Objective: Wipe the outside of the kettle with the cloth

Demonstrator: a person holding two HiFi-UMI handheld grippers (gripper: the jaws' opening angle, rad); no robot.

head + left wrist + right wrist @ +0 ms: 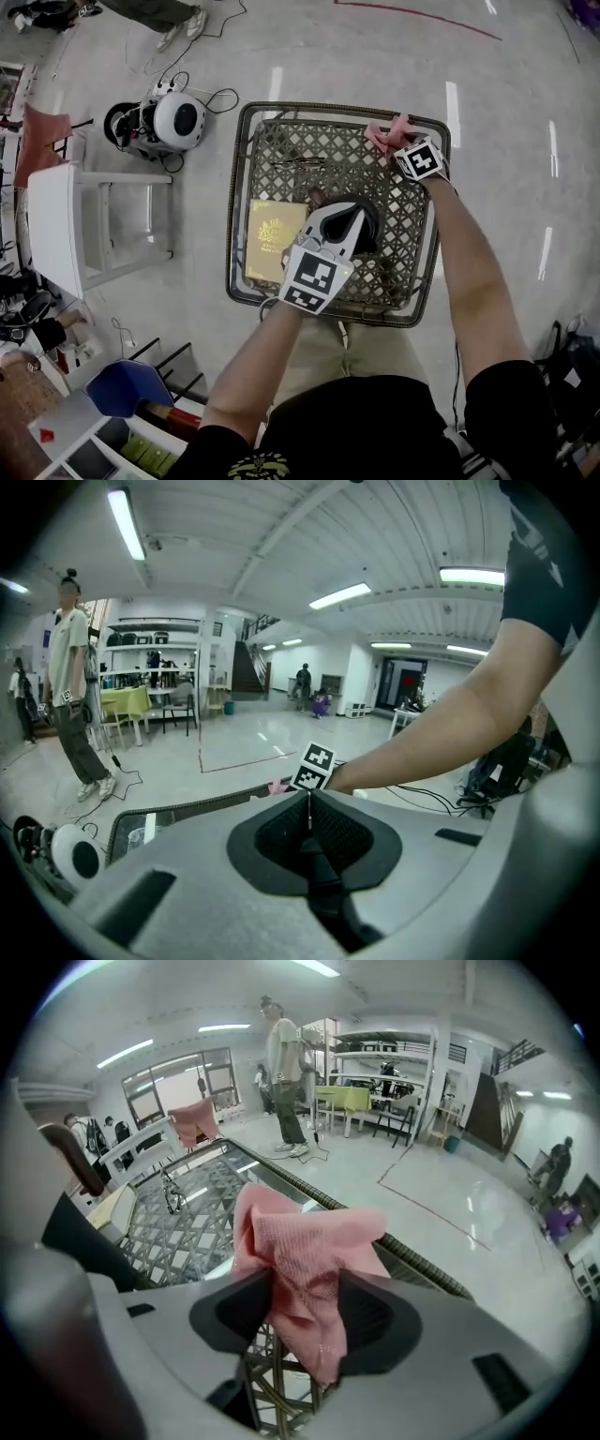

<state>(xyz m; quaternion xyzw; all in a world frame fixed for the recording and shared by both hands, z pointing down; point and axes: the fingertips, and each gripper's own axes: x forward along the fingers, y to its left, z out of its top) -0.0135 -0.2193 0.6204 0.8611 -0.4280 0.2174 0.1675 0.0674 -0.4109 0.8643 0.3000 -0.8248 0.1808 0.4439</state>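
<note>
Your right claw [305,1312]: jaws standing wide apart; a crumpled pink woven cloth [305,1241] hangs between the pads, loose rather than pinched; its lower tail dangles past them over the lattice. In the head view this claw sits at the far right corner of the dark wicker lattice table [319,141]; the cloth is bunched on the raised rim there, just beyond the claw's marker cube.

Your left claw [309,817]: jaws together, pads meeting along a thin seam, nothing between them; it looks across the table toward your right forearm. In the head view it sits over the black round kettle [370,217] and covers most of it; you cannot tell from here whether it touches.

Kettle: about the middle of the table, a little toward the near edge; a brown curved part [317,195] shows at its far left side. Kettle and cloth are well apart.

Further out on the table: a flat yellow book [272,239] along the left edge, just beside the kettle; thin dark-framed spectacles [300,164] toward the far edge, left of middle.

Off the table, on the pale glossy floor: a white round machine with a black face [178,120] and trailing cables, beyond the far left corner; a white slatted stand [94,220] to the left; a person in a light top [286,1072] standing well beyond the table.
</note>
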